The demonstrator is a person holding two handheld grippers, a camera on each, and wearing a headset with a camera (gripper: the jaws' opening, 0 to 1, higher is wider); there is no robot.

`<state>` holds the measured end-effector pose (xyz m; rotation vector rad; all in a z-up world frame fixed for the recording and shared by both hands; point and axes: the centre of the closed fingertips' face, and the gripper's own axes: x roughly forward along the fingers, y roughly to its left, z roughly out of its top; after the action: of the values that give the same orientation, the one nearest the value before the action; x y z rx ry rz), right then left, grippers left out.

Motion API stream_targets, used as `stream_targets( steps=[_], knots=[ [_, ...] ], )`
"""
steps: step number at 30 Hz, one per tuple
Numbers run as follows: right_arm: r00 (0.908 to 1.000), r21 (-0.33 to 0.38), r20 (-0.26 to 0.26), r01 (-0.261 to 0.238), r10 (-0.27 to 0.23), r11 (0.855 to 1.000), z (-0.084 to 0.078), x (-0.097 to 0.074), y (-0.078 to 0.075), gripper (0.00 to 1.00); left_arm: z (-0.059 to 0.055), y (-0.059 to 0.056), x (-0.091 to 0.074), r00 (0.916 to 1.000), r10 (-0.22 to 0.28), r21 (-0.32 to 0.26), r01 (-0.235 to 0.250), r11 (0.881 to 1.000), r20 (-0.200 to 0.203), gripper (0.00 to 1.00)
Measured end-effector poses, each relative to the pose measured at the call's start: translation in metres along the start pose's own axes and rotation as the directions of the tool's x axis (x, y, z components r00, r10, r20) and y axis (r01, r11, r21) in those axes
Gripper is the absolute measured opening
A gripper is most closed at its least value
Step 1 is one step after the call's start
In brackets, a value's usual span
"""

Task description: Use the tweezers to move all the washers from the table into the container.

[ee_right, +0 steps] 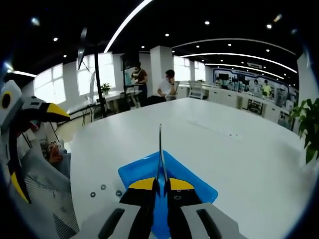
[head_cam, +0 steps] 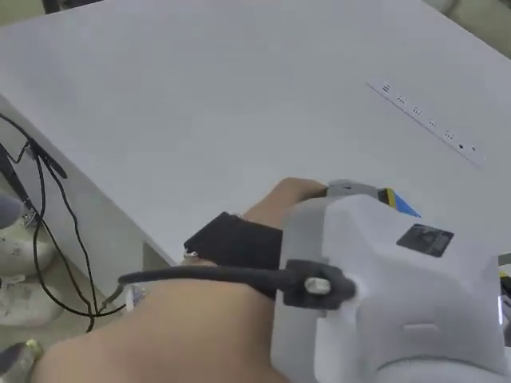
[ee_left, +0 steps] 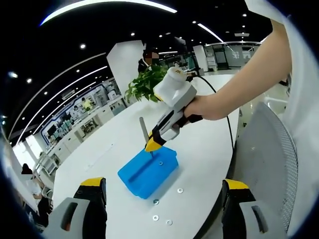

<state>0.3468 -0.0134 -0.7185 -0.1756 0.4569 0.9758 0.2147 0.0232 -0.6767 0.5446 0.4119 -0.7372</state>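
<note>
In the head view a hand [head_cam: 291, 199] and a white housing [head_cam: 383, 287] are hiding the jaws. My left gripper [ee_left: 163, 183] is holding its jaws spread; four washers [ee_left: 156, 201], I think, are lying between them, before one blue container [ee_left: 144, 177]. My right gripper [ee_right: 162, 184] is pinching one pair of tweezers [ee_right: 160, 147] above it.

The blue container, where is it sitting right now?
In the left gripper view the blue container sits on the white table, beneath the tweezers held by the right claw, with loose washers lying just beside it.
</note>
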Motion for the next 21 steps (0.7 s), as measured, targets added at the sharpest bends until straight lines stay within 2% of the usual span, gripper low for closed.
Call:
stream_targets(
  steps=[1, 3, 7, 14, 21],
  knots=[
    [0.9993, 0.008, 0.017, -0.034, 0.034, 0.999, 0.005, 0.000, 0.008, 0.04, 0.000, 0.000, 0.001, 1.0000, 0.000, 0.001, 0.000, 1.000, -0.001, 0.99],
    [0.9973, 0.007, 0.030, -0.067, 0.067, 0.998, 0.010, -0.002, 0.017, 0.04, 0.001, 0.000, 0.001, 1.0000, -0.001, 0.007, 0.001, 1.000, -0.004, 0.99],
    [0.9912, -0.004, 0.028, -0.129, 0.129, 0.992, 0.012, -0.006, 0.035, 0.04, 0.006, -0.001, 0.002, 1.0000, -0.003, 0.019, 0.003, 1.000, 0.007, 0.99],
    [0.9836, -0.014, 0.005, -0.180, 0.180, 0.984, 0.005, -0.008, 0.056, 0.04, 0.007, -0.002, 0.004, 1.0000, -0.008, 0.039, 0.007, 0.999, 0.001, 0.99],
    [0.9797, -0.001, -0.011, -0.200, 0.200, 0.980, -0.004, -0.006, 0.064, 0.04, 0.005, -0.001, 0.002, 1.0000, -0.005, 0.045, 0.005, 0.999, -0.006, 0.99]
  ],
)
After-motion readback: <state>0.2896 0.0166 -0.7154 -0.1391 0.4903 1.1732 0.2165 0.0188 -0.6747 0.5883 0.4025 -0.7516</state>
